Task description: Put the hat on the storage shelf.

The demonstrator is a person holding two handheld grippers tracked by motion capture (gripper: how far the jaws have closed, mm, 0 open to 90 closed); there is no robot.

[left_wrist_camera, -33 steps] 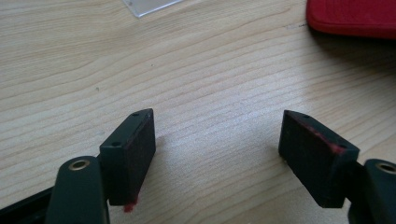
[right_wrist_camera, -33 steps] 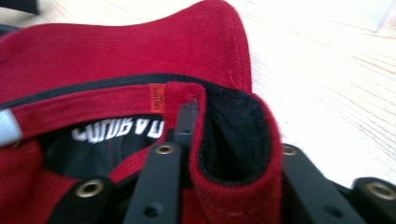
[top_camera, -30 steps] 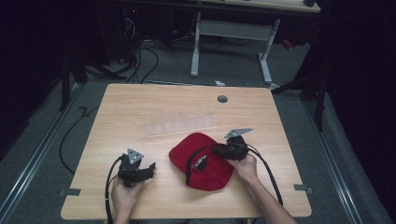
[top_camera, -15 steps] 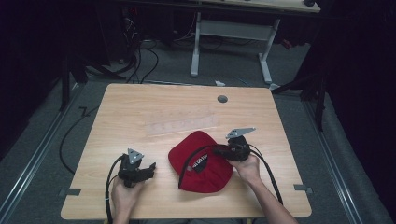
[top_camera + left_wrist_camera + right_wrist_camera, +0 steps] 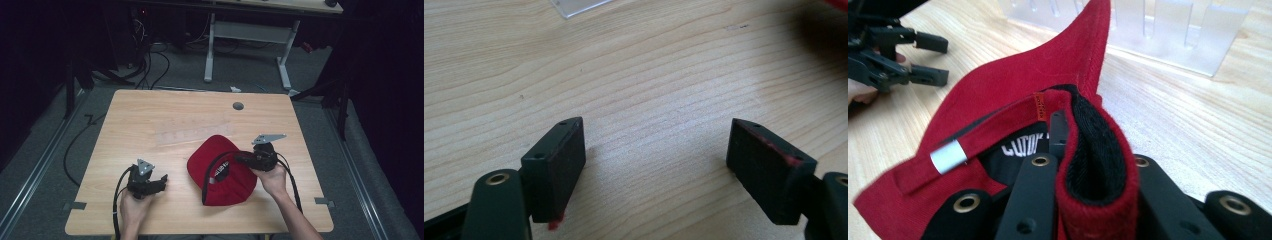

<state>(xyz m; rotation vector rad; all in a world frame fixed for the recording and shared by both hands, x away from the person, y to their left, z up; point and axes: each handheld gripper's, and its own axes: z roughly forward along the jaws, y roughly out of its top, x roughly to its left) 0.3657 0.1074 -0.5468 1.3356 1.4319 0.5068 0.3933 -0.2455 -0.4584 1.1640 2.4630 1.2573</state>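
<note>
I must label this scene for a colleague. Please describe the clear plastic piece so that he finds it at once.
Start at the wooden table. Near its middle, just beyond the red cap, lies the clear plastic rack. It is flat, see-through with a row of slots, and easy to miss against the wood.

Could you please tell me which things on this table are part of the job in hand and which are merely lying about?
In use: red cap, clamped at its rim by the right gripper; left gripper, open over bare wood.

Lying about: clear plastic rack; table's cable hole.
</note>
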